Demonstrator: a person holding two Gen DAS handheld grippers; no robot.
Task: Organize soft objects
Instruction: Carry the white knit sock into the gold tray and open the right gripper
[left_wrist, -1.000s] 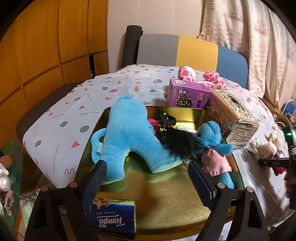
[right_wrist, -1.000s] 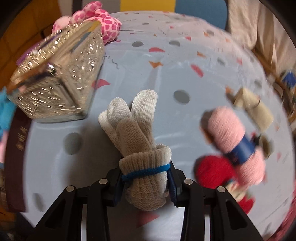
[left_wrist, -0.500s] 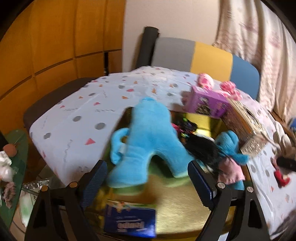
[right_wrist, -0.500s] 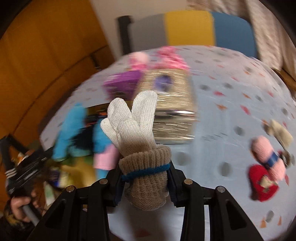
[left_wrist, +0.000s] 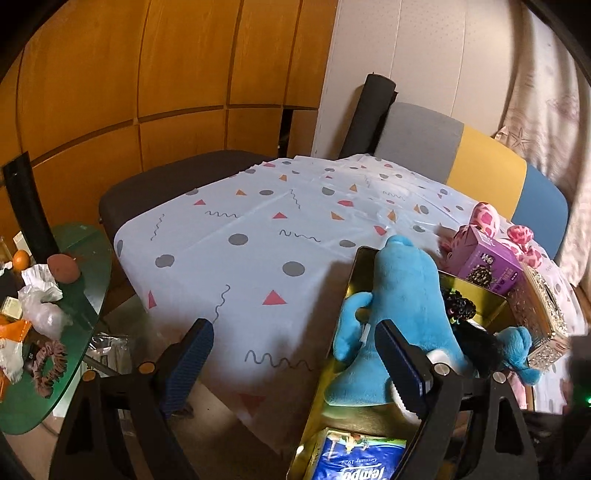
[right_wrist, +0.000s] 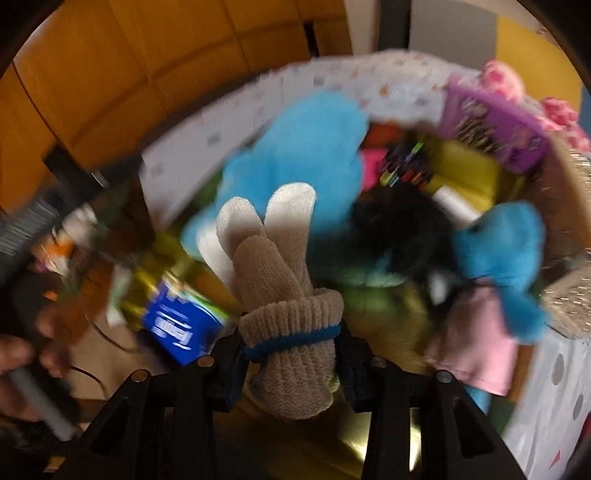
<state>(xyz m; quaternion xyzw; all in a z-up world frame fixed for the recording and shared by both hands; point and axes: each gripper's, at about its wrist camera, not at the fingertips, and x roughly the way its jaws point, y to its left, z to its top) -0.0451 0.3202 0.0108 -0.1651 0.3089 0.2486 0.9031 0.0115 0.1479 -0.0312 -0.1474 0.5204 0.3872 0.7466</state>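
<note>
While the right gripper (right_wrist: 291, 350) hangs over the gold tray (left_wrist: 354, 266), these lines apply:

R grip: jaws partway closed, pads pinching the cuff of the rolled knit gloves (right_wrist: 284, 295); they have just eased open a little w/ the bundle between them.
L grip: left gripper (left_wrist: 295, 358) wide open, nothing in it, beside the tray's near-left corner.
Gloves: in the air above tray contents, not touching them.
Tray: blue plush (left_wrist: 402, 306), small blue doll (right_wrist: 498, 254), dark hair tangle, tissue pack (right_wrist: 181, 332) inside; crowded.
Risk 1: grip loosening early, bundle could slip & land off-target.
Risk 2: little free floor; gloves may perch on the plush & roll out.
Risk 3: view blurred, so exact drop spot hard to judge.
</note>
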